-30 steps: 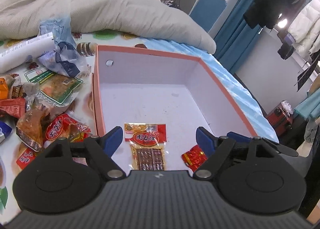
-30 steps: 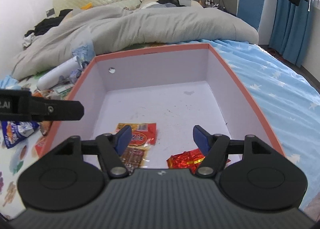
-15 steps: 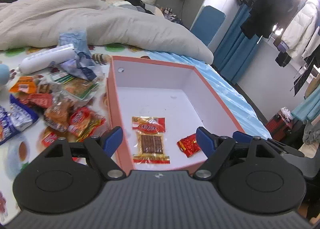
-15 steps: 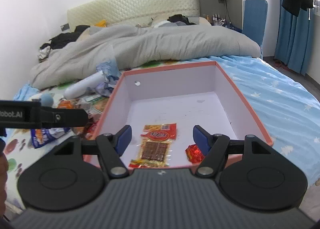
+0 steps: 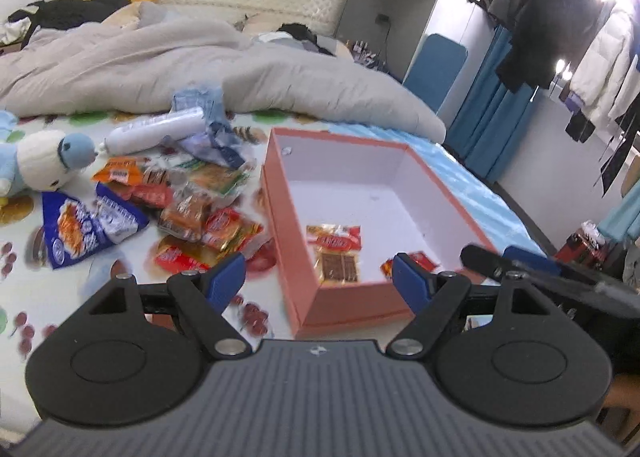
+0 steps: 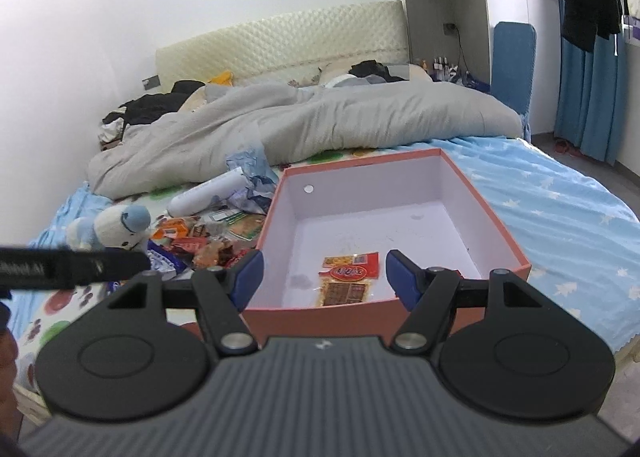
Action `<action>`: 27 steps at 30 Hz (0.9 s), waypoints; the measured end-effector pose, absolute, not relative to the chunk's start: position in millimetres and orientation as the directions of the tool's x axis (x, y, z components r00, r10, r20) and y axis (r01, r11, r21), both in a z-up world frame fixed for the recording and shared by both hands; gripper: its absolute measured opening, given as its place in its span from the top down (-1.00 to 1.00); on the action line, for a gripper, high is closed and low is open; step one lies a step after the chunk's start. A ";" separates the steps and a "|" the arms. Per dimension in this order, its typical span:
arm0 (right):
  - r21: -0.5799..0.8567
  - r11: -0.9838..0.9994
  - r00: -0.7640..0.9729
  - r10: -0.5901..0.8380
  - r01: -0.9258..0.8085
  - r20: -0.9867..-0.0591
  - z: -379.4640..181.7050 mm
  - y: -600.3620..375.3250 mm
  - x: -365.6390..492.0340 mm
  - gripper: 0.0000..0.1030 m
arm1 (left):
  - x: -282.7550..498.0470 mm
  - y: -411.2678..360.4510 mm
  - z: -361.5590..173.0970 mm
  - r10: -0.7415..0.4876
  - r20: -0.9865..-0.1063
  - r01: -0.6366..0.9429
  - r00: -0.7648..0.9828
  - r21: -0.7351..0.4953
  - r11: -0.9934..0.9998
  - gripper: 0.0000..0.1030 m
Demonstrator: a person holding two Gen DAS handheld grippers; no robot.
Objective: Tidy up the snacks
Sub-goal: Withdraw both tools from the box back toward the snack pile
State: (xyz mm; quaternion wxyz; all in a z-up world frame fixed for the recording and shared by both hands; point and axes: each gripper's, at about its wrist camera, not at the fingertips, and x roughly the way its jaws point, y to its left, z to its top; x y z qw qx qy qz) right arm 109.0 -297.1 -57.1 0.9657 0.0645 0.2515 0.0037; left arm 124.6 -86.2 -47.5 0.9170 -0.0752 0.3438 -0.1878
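A pink box (image 5: 298, 277) with a white inside lies on the bed, also in the right wrist view (image 6: 320, 321). In it lie a clear-and-red snack pack (image 5: 335, 253) (image 6: 347, 277) and a small red wrapper (image 5: 416, 259). A heap of snack packets (image 5: 192, 213) (image 6: 200, 241) lies left of the box, with a blue-and-white bag (image 5: 80, 229) nearest me. My left gripper (image 5: 318, 277) hangs open and empty above the box's near-left corner. My right gripper (image 6: 322, 273) is open and empty, back from the box's near wall.
A blue-and-white plush toy (image 5: 44, 161) (image 6: 116, 229) and a white tube (image 5: 156, 133) lie behind the snacks. A grey duvet (image 5: 168, 69) covers the far bed. The bed's right edge drops to the floor by blue curtains (image 6: 588, 97). The other gripper's arm (image 6: 68, 265) crosses at left.
Both grippers have drawn back and risen away from the box, so the whole box and the snack heap now show. Jaws stay as wide as before, empty.
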 end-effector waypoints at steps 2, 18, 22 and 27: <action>0.138 0.990 0.876 0.049 0.021 -0.479 -57.7 -294.0 104.1 -0.35 | 120.7 -81.0 -50.5 -0.382 -0.610 0.278 0.694 -0.263 0.924 -0.62; 0.164 0.982 0.853 0.163 -0.093 -0.496 -72.7 -249.9 78.2 -0.35 | 85.0 -34.3 -56.0 -0.289 -0.623 0.164 0.727 -0.251 0.954 -0.62; 0.157 0.976 0.835 0.212 -0.153 -0.508 -78.6 -229.4 72.8 -0.35 | 77.2 -23.9 -56.2 -0.262 -0.629 0.131 0.732 -0.247 0.960 -0.62; 0.173 0.964 0.812 0.263 -0.201 -0.521 -86.8 -209.5 65.3 -0.35 | 66.3 -8.1 -55.5 -0.235 -0.641 0.090 0.730 -0.251 0.964 -0.62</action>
